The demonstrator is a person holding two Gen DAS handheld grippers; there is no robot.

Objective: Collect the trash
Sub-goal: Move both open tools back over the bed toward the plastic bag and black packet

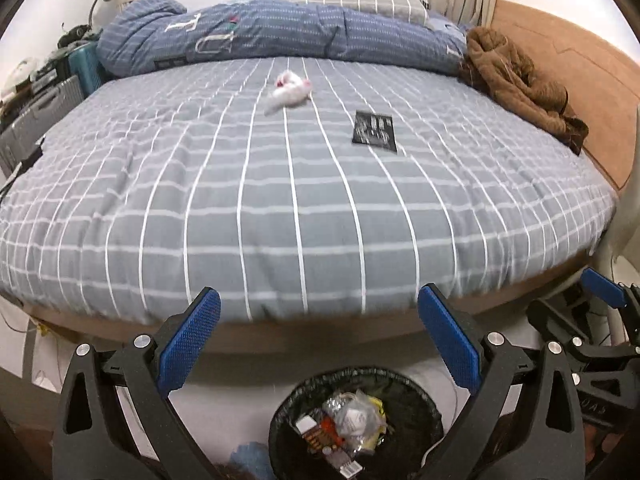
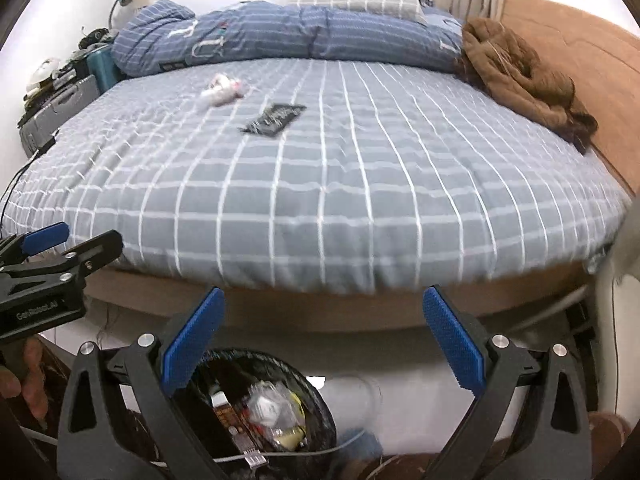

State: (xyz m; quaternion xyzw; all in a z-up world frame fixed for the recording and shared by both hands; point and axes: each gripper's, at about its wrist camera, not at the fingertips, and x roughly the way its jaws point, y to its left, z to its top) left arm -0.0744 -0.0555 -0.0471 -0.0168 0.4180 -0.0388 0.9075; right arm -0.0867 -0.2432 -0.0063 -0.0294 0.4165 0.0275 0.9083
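- The left gripper [image 1: 319,344] had black plastic arms with triangular cut-outs and silver round screws at the joints.
- Its fingers [image 1: 192,344] carried blue pads with a fine cross-hatched texture.
- The right gripper [image 2: 322,344] was built alike, with black arms, silver screws and blue textured pads.
- White lettering marked the left gripper's black side in the right wrist view.

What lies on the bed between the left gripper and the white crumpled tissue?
Only bare checked bedsheet lies between the left gripper and the white crumpled tissue; the left wrist view shows it.
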